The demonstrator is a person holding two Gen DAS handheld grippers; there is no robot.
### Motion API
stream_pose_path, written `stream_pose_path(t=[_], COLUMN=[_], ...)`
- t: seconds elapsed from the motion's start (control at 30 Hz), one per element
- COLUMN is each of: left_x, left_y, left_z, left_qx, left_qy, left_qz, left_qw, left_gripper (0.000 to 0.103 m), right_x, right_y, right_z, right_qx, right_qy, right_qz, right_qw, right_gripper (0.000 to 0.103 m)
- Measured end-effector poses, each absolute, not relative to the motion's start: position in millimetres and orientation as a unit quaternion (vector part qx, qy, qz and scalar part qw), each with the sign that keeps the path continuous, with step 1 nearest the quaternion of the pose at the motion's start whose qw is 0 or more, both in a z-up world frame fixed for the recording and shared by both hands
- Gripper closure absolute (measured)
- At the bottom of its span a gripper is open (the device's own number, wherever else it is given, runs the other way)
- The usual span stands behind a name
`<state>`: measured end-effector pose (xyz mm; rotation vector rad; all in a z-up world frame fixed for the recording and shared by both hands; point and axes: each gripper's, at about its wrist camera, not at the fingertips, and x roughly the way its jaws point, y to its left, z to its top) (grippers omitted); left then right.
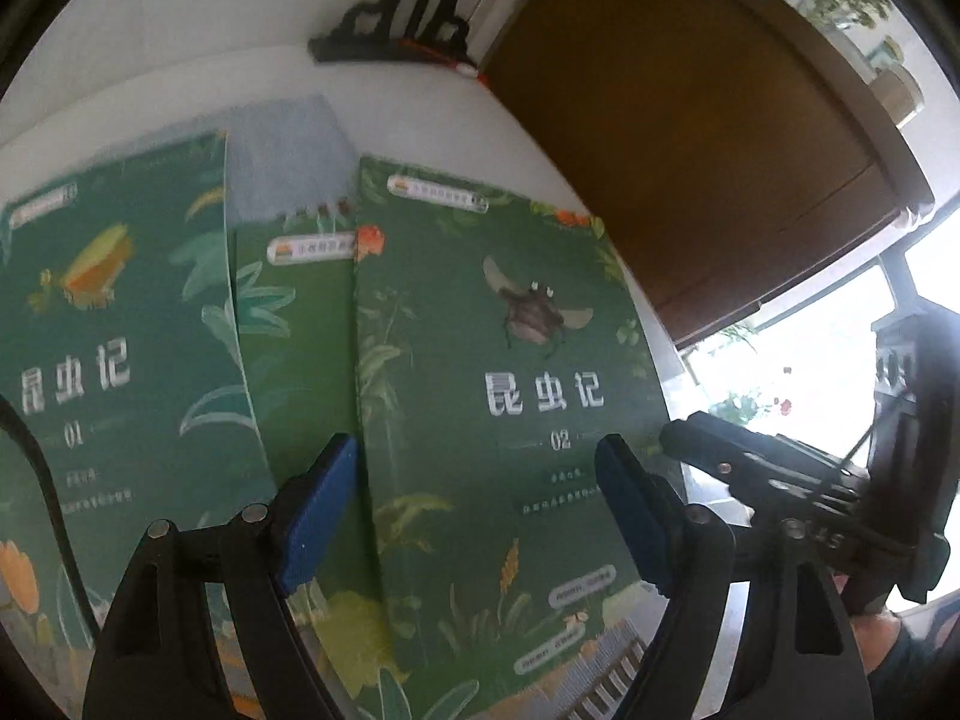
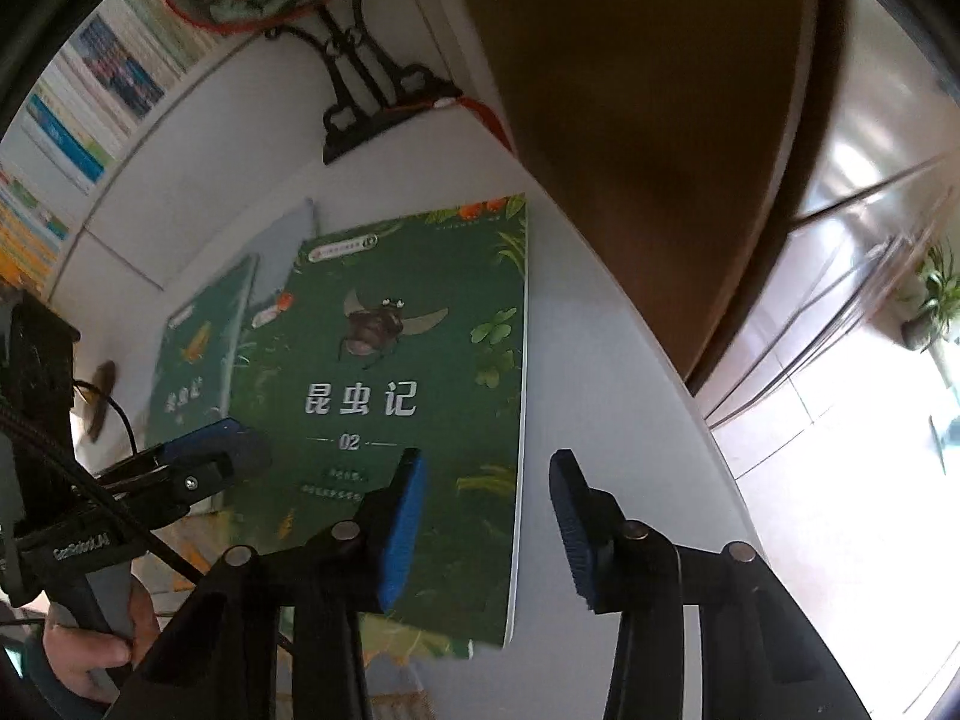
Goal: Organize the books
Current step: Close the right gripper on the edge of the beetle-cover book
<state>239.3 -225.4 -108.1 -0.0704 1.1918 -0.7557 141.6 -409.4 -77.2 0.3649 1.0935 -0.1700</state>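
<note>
Book 02 (image 2: 414, 396) lay flat on the white table (image 2: 600, 420), directly ahead of and below both grippers, its long axis running away from them. The right gripper (image 2: 489, 531) hung over its right long edge, jaws partly spread and empty, one pad above the cover, the other above bare table. The left gripper (image 1: 474, 510) was spread wide and empty, straddling the cover's lower left part. The right appeared better placed for an edge pick. Four books were counted: book 02, book 01 (image 1: 114, 360), a green one (image 1: 300, 360) between them, largely covered, and a grey-blue one (image 1: 288, 162) beneath.
</note>
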Motion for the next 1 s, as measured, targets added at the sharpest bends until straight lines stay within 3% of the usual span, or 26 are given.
stream_pose_path(t=[0.3, 0.63, 1.0], left_x=[237.4, 188.7, 158.1], left_y=[-209.7, -133.4, -51.2], left_z=[-109.8, -77.5, -121.1], left_qx=[-0.097, -0.171, -0.217], left_qy=[0.560, 0.509, 0.540], left_qz=[-0.368, -0.355, -0.233], left_qw=[0.736, 0.765, 0.779], left_gripper=[0.024, 0.024, 0.025], right_x=[147.8, 128.8, 135.9], right_y=[-407.8, -360.9, -290.4], right_z=[-90.2, -85.7, -90.7], right_qx=[0.174, 0.153, 0.094], right_qy=[0.542, 0.550, 0.562], right_qz=[-0.063, 0.004, 0.067], right_qw=[0.820, 0.821, 0.819], right_gripper=[0.065, 0.064, 0.064])
